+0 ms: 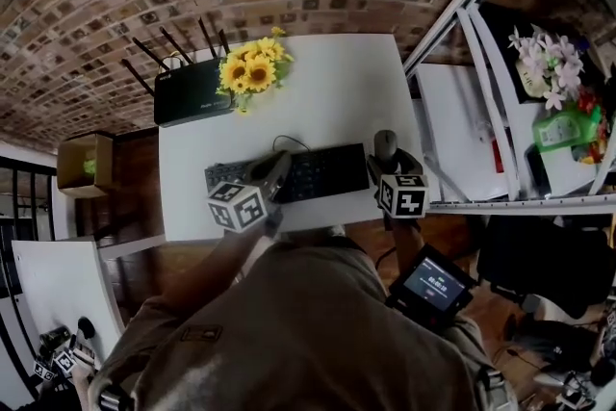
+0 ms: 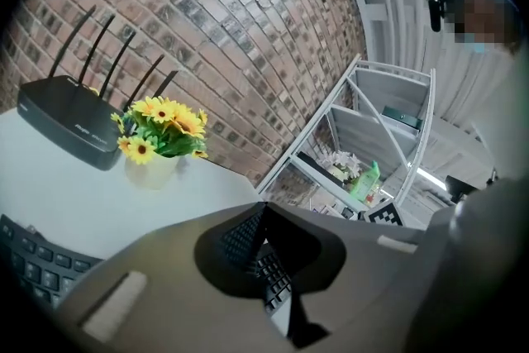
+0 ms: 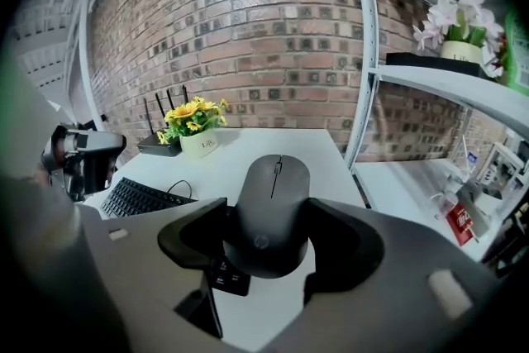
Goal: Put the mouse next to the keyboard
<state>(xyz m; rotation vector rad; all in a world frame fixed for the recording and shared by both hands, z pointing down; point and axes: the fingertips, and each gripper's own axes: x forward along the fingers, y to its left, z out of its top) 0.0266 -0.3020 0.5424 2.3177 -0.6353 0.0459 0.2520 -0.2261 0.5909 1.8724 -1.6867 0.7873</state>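
The right gripper (image 3: 269, 209) is seen with its jaws spread wide and pressed on both sides of the dark mouse (image 3: 273, 194), which is placed just beside the right end of the black keyboard (image 1: 322, 173) on the white table (image 1: 337, 82). The left gripper (image 2: 264, 209) is held over the keyboard, its jaws brought together at the tips with nothing between them. Behind the keyboard, yellow sunflowers (image 1: 252, 67) and a black router (image 1: 191, 91) are set side by side at the far edge.
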